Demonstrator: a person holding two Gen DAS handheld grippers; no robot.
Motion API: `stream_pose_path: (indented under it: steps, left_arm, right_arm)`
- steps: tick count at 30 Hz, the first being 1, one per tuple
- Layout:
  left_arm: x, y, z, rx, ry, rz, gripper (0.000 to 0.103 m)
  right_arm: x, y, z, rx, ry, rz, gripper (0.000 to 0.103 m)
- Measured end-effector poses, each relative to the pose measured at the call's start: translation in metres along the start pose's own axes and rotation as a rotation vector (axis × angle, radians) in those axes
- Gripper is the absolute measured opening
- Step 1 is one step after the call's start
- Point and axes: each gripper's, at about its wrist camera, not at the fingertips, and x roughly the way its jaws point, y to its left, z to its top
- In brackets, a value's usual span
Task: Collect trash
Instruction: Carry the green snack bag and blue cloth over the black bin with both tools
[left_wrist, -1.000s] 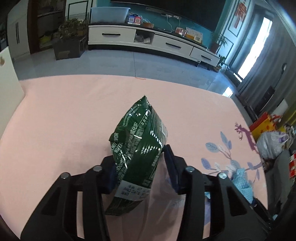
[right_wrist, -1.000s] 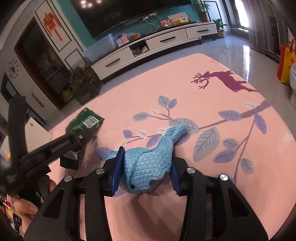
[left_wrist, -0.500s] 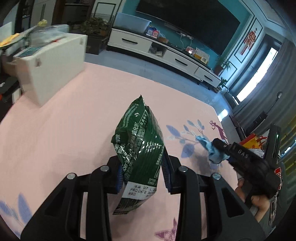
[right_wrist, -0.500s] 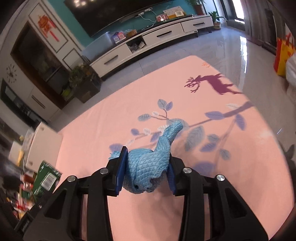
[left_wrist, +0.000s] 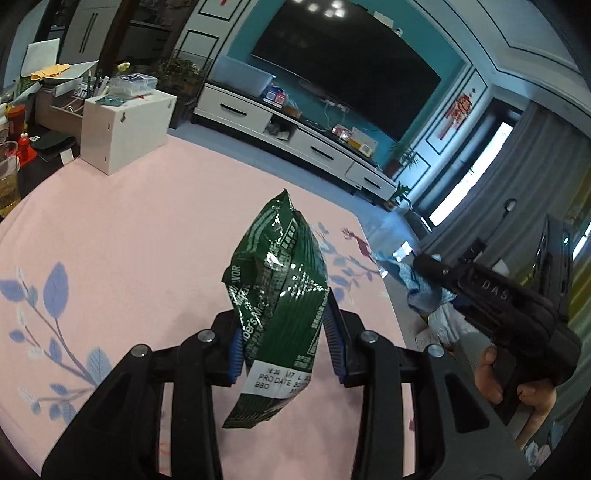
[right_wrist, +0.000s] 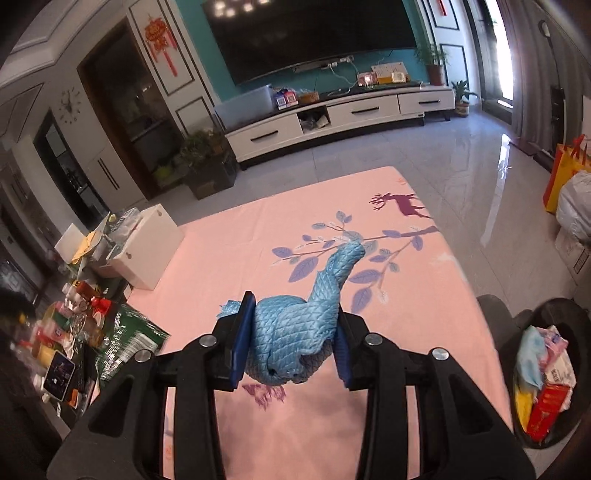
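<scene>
Clamping a green snack bag (left_wrist: 280, 295) upright between its blue pads, the left gripper (left_wrist: 282, 345) was held above the pink tablecloth (left_wrist: 129, 236). The right gripper (right_wrist: 291, 341) was clenched on a crumpled blue cloth (right_wrist: 299, 325) — also lifted, near the cloth-covered table's right edge, beside a black trash bin (right_wrist: 554, 310) holding wrappers.

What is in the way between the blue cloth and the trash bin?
Nothing visible. The right gripper holds the blue cloth above the pink tablecloth; the trash bin sits beyond the table's right edge, open on top.
</scene>
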Motion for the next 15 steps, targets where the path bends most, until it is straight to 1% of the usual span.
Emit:
stream_pose_path:
  steps: [3, 5, 8, 10, 13, 15]
  left_arm:
    - [-0.002, -0.012, -0.017, 0.044, 0.009, 0.028, 0.038]
    - [0.001, -0.015, -0.027, 0.053, 0.031, 0.017, 0.038]
    - [0.006, -0.019, -0.036, 0.045, 0.066, -0.016, 0.038]
    - [0.007, -0.022, -0.04, 0.053, 0.068, -0.024, 0.038]
    - [0.01, -0.027, -0.045, 0.062, 0.069, -0.009, 0.038]
    - [0.01, -0.03, -0.047, 0.063, 0.079, -0.028, 0.038]
  right_arm:
    - [-0.016, -0.013, -0.013, 0.027, -0.019, -0.039, 0.039]
    - [-0.028, -0.024, -0.027, 0.039, -0.034, -0.072, 0.039]
    - [-0.038, -0.042, -0.042, 0.071, -0.035, -0.095, 0.039]
    - [-0.04, -0.054, -0.049, 0.092, -0.031, -0.107, 0.039]
    - [-0.043, -0.072, -0.057, 0.129, -0.035, -0.143, 0.039]
    - [-0.046, -0.083, -0.058, 0.145, -0.036, -0.157, 0.039]
